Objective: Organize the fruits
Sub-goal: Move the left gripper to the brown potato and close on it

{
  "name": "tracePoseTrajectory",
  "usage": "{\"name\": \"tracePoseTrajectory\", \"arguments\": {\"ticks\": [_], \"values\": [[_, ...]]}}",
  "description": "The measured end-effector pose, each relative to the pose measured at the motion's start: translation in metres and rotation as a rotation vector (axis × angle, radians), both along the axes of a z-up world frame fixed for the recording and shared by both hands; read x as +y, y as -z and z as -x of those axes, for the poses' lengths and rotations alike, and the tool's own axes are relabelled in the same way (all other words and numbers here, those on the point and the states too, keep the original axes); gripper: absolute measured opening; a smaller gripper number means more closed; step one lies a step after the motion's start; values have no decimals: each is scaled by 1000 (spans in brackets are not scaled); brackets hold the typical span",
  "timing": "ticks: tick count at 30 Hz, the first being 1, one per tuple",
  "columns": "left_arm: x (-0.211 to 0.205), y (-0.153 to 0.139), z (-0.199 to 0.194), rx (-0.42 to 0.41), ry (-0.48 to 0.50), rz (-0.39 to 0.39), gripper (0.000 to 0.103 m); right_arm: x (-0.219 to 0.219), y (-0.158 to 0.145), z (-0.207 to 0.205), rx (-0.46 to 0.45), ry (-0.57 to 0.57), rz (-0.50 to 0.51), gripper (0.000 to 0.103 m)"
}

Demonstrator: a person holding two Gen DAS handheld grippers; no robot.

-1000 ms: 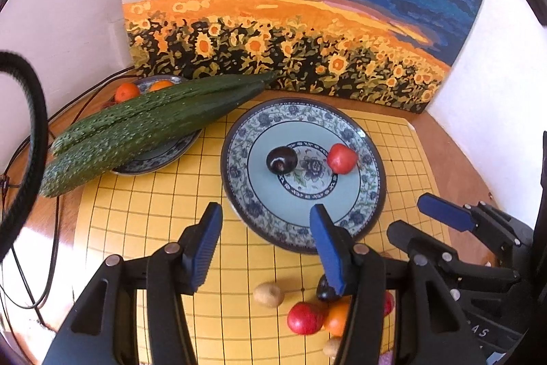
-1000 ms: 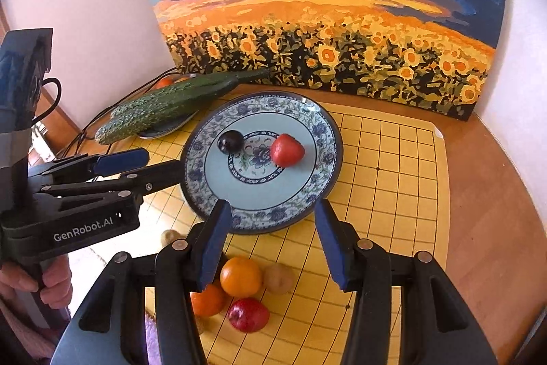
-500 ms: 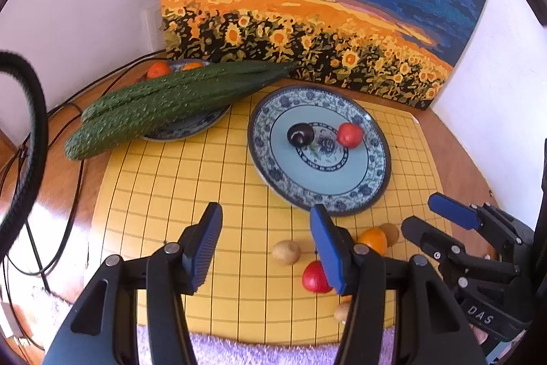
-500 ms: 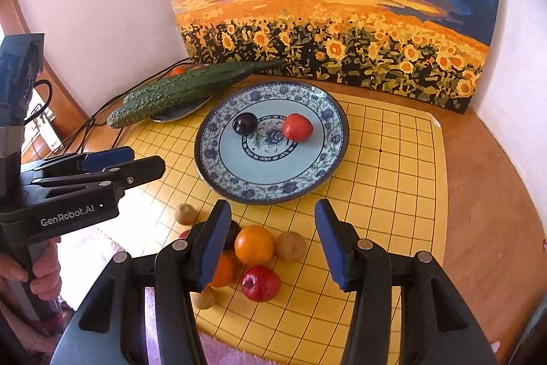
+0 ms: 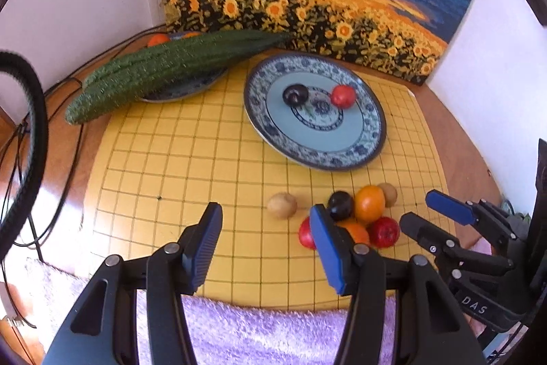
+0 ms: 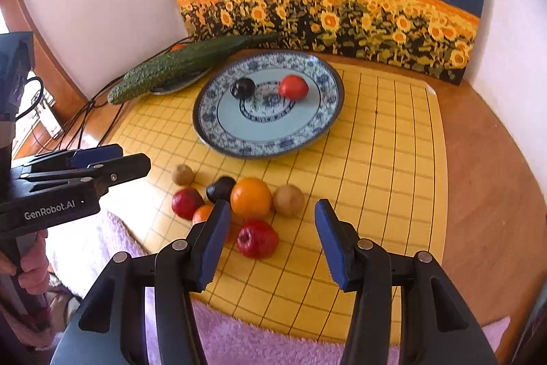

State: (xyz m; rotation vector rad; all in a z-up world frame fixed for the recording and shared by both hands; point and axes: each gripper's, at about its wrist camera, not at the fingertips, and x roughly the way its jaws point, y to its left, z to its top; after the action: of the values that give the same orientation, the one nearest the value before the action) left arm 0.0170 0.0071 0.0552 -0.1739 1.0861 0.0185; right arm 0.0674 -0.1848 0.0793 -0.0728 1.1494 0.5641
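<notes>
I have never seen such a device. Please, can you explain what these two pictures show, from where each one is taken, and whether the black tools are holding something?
A person holds one hand tool in each hand; no robot arm is here. Each tool ends in tongs with blue pads and carries a camera looking along them. One picture is from the left tongs, the other from the right tongs; each also sees the other tool at its side. Both are open and hold nothing. On the yellow grid board stands a blue plate with a dark plum and a red fruit. Nearer lies a loose group of fruits, among them an orange. Behind, cucumbers rest on a second plate.
</notes>
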Motion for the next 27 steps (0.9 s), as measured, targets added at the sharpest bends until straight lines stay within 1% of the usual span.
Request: {"name": "tracePoseTrajectory", "arguments": {"ticks": [5,12,20,24,27], "values": [[-8,9,3,21,25,27,56,-2,5,8,12,-2,8,52],[-16,20,2,46,49,34,56,-1,16,14,44,-5,1,52],[-5,23,-11,36,6,31,56,2,22,14,45,-27,0,52],[-4,26,-18,39,0,34,56,3,25,12,47,-39,3,52],[-6,29,-22,43,6,34,50,4,26,10,49,-42,2,52]]}}
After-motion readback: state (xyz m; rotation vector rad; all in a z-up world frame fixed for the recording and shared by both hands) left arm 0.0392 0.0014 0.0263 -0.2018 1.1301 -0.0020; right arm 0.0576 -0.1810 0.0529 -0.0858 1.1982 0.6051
